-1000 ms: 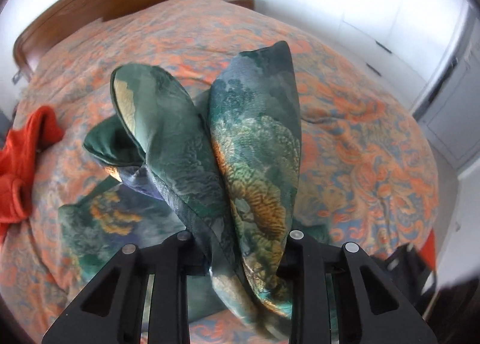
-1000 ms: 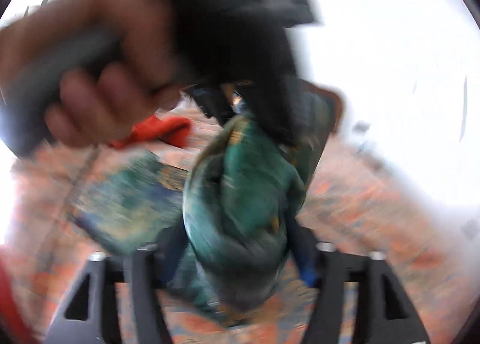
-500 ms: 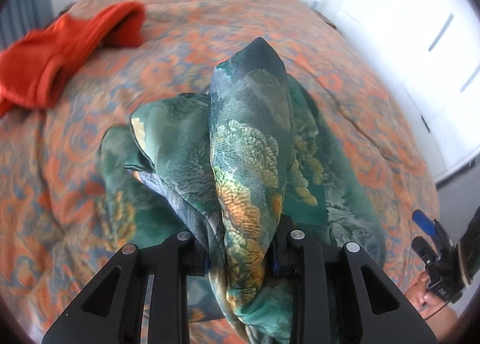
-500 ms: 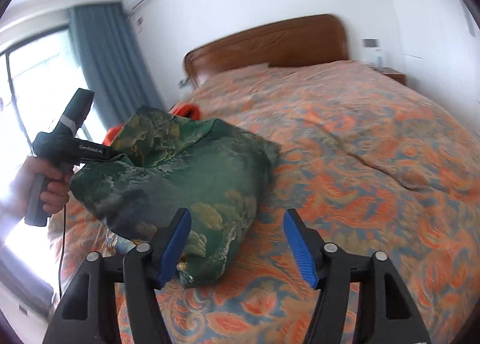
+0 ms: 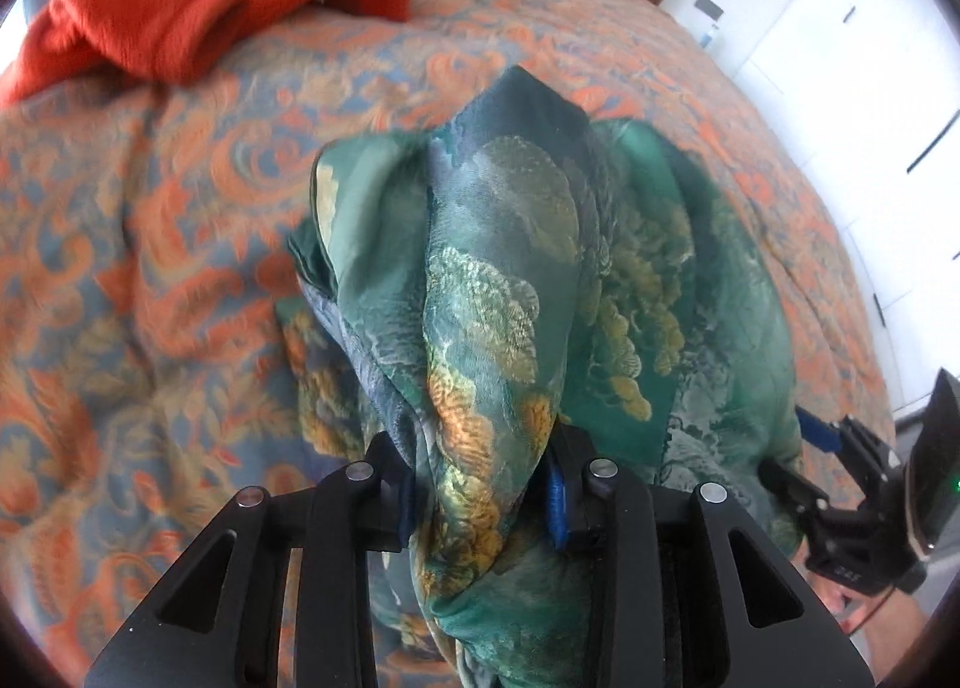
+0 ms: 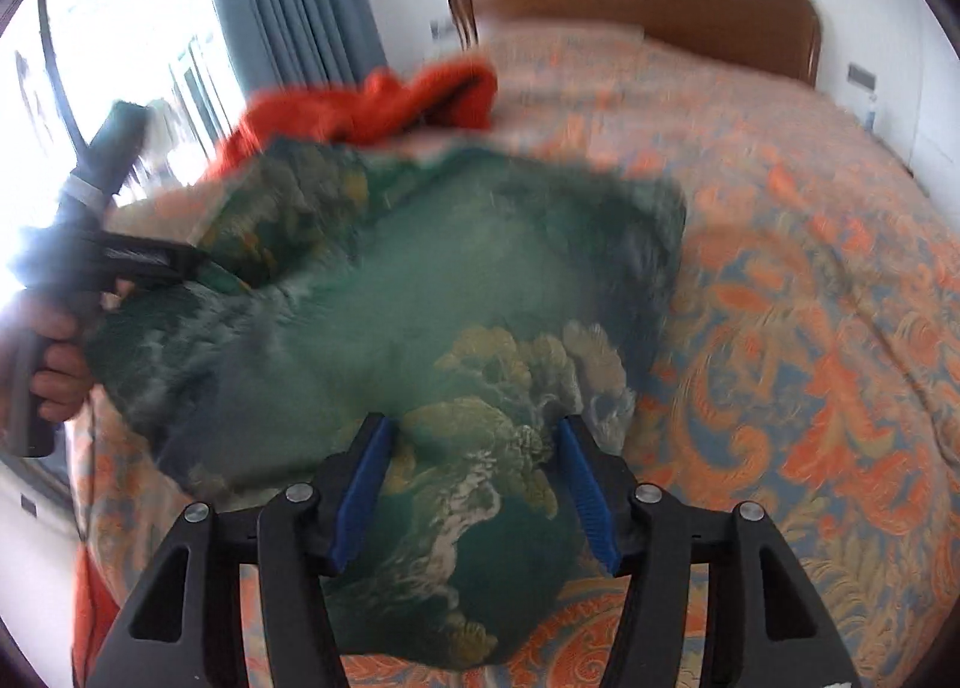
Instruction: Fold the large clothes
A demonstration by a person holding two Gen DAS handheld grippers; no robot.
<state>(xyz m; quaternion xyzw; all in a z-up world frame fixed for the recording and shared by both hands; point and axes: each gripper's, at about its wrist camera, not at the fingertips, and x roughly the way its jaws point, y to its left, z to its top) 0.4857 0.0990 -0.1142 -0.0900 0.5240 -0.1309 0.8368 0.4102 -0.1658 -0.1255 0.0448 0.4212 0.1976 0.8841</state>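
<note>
A green patterned silk garment (image 5: pixel 498 292) lies bunched on the bed. My left gripper (image 5: pixel 483 499) is shut on a thick fold of it and holds that fold up off the bedspread. In the right wrist view the same garment (image 6: pixel 420 292) spreads over the bed, and the left gripper (image 6: pixel 150 262) grips its far left edge. My right gripper (image 6: pixel 474 484) is open, its blue pads (image 6: pixel 360 490) either side of the garment's near edge, above the cloth. It also shows at the right edge of the left wrist view (image 5: pixel 804 448).
The bed has an orange and blue paisley bedspread (image 5: pixel 150 244) and a wooden headboard (image 6: pixel 648 4). An orange-red garment (image 5: pixel 198 10) lies crumpled near the headboard side, beyond the green one. Curtains and a bright window (image 6: pixel 180 28) stand left of the bed.
My right gripper let go of the garment, opened, then came in over its near edge. My left gripper lowered its fold toward the bed, closer to the orange-red garment.
</note>
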